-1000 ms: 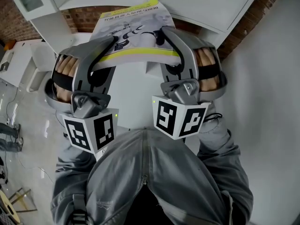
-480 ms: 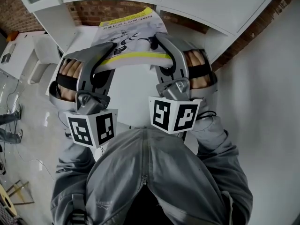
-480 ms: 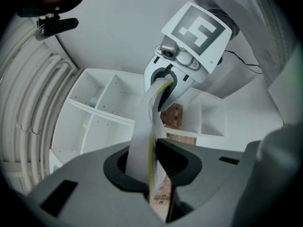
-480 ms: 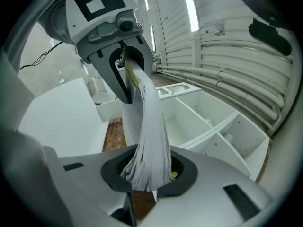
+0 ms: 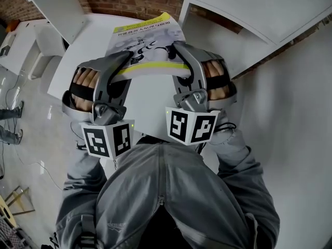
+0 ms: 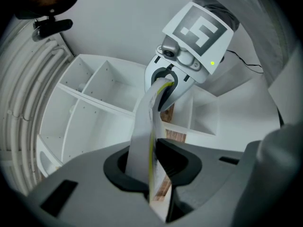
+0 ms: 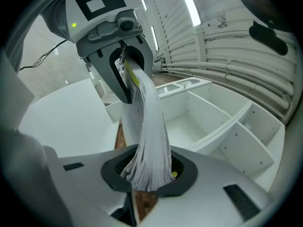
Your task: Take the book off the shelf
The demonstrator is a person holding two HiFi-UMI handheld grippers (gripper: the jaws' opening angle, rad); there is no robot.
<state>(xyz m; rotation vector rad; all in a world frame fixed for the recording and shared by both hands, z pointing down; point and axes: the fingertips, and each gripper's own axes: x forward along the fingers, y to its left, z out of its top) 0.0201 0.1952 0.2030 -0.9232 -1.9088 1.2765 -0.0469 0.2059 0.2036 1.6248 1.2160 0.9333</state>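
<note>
Out front, at twelve o'clock from the person's head, the book [image 5: 146, 39] hangs in the air between both grippers, over the white bench [image 5: 85, 48]. The white shelf [image 5: 249, 9] sits beyond at one o'clock. The left gripper [image 5: 123, 60] has its jaws narrowed tight on the book's left edge. The right gripper [image 5: 179, 49] has its jaws pinched on the right edge, pages fanning.

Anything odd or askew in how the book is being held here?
Yes: the book bows between the left gripper and right gripper, each shut on one side edge; its pages bunch and fan out at the right jaws.
</note>
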